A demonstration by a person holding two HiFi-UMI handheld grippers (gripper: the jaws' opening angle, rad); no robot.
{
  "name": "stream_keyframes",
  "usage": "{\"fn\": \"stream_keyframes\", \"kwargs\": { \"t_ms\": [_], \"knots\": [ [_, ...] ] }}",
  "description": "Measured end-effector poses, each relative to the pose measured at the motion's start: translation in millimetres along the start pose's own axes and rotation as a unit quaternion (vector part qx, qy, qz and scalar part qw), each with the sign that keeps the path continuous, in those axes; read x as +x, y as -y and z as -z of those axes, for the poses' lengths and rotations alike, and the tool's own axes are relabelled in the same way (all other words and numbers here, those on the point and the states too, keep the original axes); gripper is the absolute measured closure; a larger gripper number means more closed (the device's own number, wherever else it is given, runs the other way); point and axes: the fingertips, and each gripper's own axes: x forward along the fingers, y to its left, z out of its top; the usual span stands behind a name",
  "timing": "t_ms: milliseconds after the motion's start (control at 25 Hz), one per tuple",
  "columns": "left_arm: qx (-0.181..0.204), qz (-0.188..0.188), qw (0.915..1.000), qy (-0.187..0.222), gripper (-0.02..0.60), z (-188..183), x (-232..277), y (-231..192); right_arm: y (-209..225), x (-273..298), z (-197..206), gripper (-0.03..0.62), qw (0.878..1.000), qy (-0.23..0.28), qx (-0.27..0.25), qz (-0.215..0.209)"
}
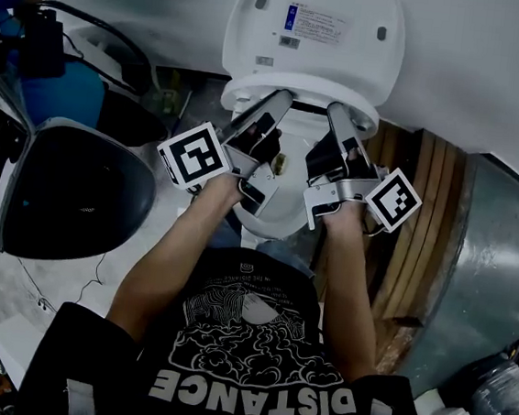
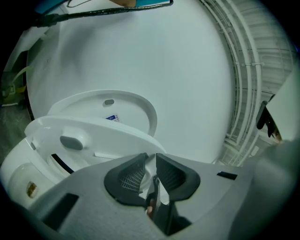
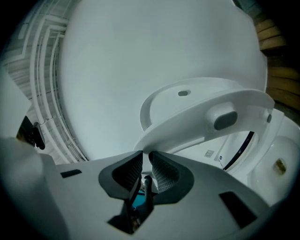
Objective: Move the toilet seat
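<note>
The white toilet seat (image 1: pixel 300 103) is lifted off the bowl (image 1: pixel 277 215) and stands part-raised in front of the upright lid (image 1: pixel 315 28). My left gripper (image 1: pixel 278 101) and right gripper (image 1: pixel 338 111) both reach its front edge, side by side. In the left gripper view the seat (image 2: pixel 98 129) shows its underside with a grey bumper (image 2: pixel 72 142), and my left gripper (image 2: pixel 150 161) has the seat's white rim pinched between its pads. In the right gripper view the seat (image 3: pixel 206 115) and a grey bumper (image 3: pixel 225 120) show likewise, with my right gripper (image 3: pixel 146 160) shut on the rim.
A black chair shell (image 1: pixel 76 194) stands close on the left, with a blue object (image 1: pixel 61 91) behind it. Wooden planks (image 1: pixel 420 228) and a metal sheet (image 1: pixel 501 273) lie to the right. White ribbed panelling (image 2: pixel 243 70) runs beside the curved white wall.
</note>
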Motion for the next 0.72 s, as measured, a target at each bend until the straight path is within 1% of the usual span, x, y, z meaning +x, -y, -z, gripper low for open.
{"fn": "stream_keyframes", "kwargs": {
  "t_ms": [200,720],
  "knots": [
    [-0.001,-0.003,0.9998,-0.02,0.509,-18.9,29.2,-21.3,22.3,30.2,-16.8,0.536,1.0,0.019,0.011,0.012],
    [0.022,0.005,0.9993,-0.029,0.537,-30.8,41.2,-10.0,4.2,41.9,-31.7,0.556,0.999,0.045,-0.006,0.0]
  ]
}}
